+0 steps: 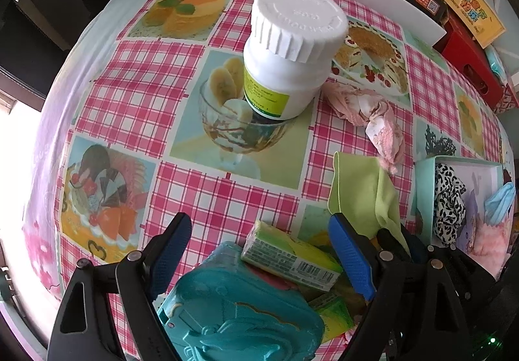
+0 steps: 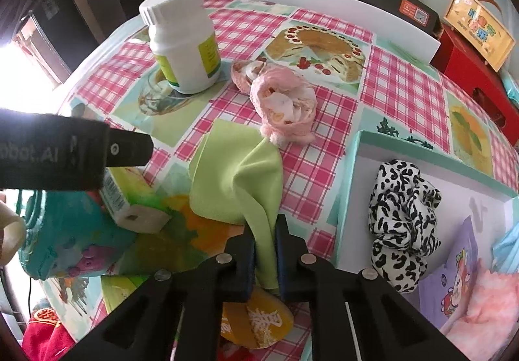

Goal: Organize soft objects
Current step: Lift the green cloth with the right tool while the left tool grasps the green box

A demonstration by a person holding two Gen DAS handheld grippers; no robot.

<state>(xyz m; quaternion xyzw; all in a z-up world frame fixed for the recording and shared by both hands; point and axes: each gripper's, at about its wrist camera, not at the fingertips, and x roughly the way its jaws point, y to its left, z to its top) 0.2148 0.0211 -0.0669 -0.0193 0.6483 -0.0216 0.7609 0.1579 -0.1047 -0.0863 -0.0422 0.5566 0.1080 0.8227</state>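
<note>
Right wrist view — right gripper [image 2: 265, 258] pinching green cloth [image 2: 238, 179]

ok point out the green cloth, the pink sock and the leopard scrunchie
green cloth [image 2: 238, 180]: right wrist view, on its flat middle fold
pink sock [image 2: 285, 104]: right wrist view, on the rolled centre
leopard scrunchie [image 2: 402, 218]: right wrist view, on its upper loop, inside the box
</note>
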